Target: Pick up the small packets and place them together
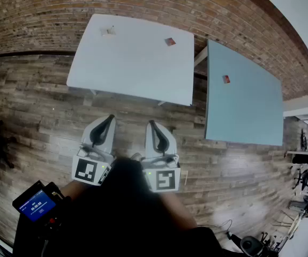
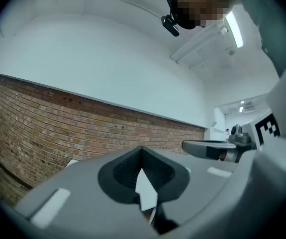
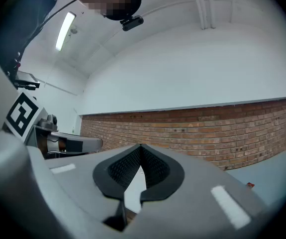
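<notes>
Judging from how things lie, no packet has yet been picked up; both claws are held level over the wooden floor (image 1: 36, 106), short of the two surfaces. The left claw (image 1: 110, 118) is closed, its tips met and nothing between them; the right claw (image 1: 151, 123) is likewise closed and empty.

The packets are scattered. A pale packet (image 1: 108, 31) lies near the far left corner of the white surface (image 1: 132, 68); a reddish packet (image 1: 170, 42) lies toward its far right; a third packet (image 1: 226, 79), also reddish, lies on the blue-grey surface (image 1: 250, 111), well apart from the other two.

Several failures can be foreseen:

- If a claw is brought down closed, a packet is likely to be pushed across the smooth top rather than gripped, perhaps off the far edge toward the brick wall (image 1: 46, 9).
- The packets look flat and thin, so a shallow pinch may be lost in transit.
- A gap is seen between the two surfaces; a packet dropped while being carried across it would land on the floor.
- The pale packet is hard to make out against the white top, so it may be missed or poorly centred.
- The third packet, lying alone on the other surface, may be left out of the gathering.
</notes>
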Demonstrator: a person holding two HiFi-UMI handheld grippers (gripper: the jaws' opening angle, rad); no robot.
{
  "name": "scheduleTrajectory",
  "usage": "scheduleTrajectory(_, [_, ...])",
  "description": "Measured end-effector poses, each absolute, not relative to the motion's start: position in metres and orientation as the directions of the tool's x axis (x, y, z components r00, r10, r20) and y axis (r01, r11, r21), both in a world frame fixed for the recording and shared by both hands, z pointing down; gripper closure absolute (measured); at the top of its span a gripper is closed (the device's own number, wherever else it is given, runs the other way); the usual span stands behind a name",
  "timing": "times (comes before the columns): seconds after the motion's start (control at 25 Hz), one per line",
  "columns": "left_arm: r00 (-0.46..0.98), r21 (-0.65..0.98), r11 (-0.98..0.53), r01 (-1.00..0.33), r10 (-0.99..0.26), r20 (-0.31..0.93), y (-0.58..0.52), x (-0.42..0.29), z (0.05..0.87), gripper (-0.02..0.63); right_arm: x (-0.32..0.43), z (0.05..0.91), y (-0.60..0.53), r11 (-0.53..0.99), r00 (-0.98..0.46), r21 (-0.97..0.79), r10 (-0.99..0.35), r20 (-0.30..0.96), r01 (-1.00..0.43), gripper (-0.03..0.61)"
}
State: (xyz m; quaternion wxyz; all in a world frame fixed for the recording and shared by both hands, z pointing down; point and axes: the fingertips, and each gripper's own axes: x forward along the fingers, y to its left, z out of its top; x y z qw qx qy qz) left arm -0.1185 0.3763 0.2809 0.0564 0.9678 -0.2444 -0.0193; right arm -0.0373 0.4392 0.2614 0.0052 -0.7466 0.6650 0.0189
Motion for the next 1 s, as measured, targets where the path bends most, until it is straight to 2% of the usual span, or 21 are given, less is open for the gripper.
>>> scheduleTrajectory(0.64, [0.851,0.104,-0.846,-0.523,-0.526,-0.004,0.378,-0.128,0.283,0.614,-0.018,0.278,0.451,-0.163,0.163,-0.02,-0.986,0.024,-0.986,0.577])
scheduleTrajectory(1.0, [0.833,0.103,-0.829,-0.549,-0.553,-0.012,0.414,-0.111,0.279,0.614,-0.005,0.277,0.479,-0.147,0.147,-0.008,-0.989,0.0,-0.989,0.577])
